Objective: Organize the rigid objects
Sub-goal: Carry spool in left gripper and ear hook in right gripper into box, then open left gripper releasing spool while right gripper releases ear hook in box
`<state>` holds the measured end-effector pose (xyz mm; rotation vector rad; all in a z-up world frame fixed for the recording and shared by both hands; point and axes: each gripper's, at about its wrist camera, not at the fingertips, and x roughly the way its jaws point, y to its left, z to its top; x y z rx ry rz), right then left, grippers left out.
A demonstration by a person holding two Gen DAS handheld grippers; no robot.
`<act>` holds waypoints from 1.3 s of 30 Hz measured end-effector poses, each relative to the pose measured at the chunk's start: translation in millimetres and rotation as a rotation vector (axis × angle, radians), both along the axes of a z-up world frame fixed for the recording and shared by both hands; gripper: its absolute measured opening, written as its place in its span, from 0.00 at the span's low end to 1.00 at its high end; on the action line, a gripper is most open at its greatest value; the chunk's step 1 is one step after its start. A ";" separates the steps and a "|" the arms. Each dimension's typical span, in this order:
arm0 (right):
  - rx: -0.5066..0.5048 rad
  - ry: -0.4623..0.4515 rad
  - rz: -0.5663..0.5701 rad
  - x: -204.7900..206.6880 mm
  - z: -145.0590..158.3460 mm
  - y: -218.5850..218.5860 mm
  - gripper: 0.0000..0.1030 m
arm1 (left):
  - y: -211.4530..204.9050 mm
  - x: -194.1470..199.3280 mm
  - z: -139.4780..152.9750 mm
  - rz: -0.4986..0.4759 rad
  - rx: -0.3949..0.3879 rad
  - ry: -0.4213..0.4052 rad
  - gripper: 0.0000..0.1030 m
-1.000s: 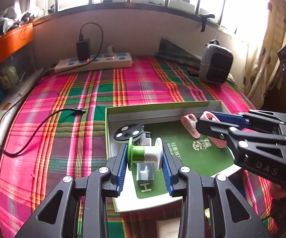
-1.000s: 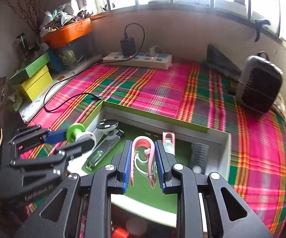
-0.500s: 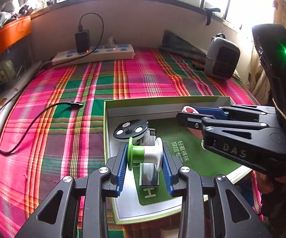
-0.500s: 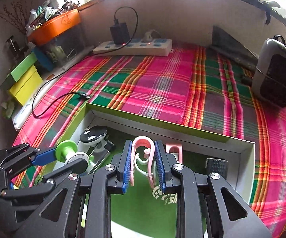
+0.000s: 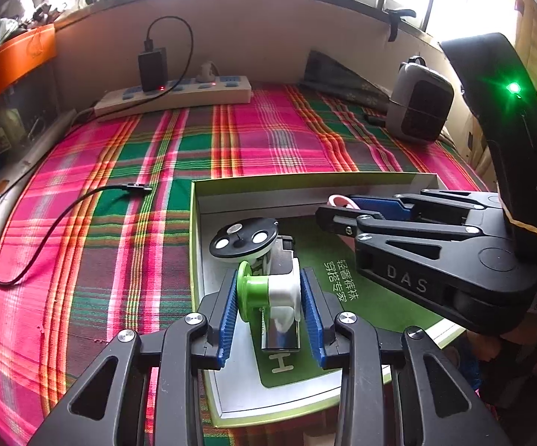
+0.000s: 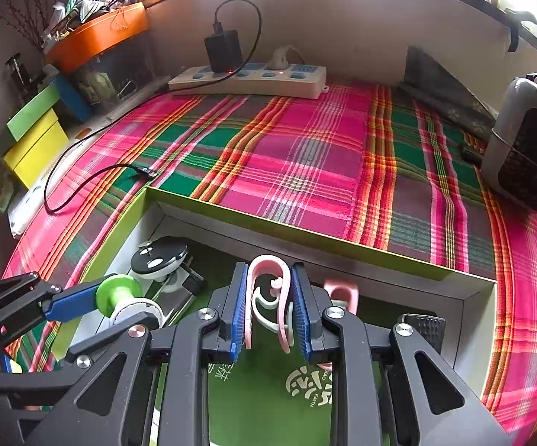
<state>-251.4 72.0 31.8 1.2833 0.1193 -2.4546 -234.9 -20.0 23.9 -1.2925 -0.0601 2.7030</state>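
Spool (image 5: 268,291) being pinched by left gripper (image 5: 270,310), hovering over box (image 5: 193,245). Pink clip (image 6: 268,297) being squeezed in right gripper (image 6: 268,310), having sunk lower toward twelve o'clock wall; release looking near.

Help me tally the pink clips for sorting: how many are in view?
2. One pink clip is clamped in the right gripper above the box; the other stands just right of it inside. More may be hidden behind the grippers.
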 end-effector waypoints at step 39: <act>-0.027 0.025 -0.036 10.5 11.0 3.0 0.33 | 4.5 7.4 2.5 -0.009 -0.003 0.013 0.42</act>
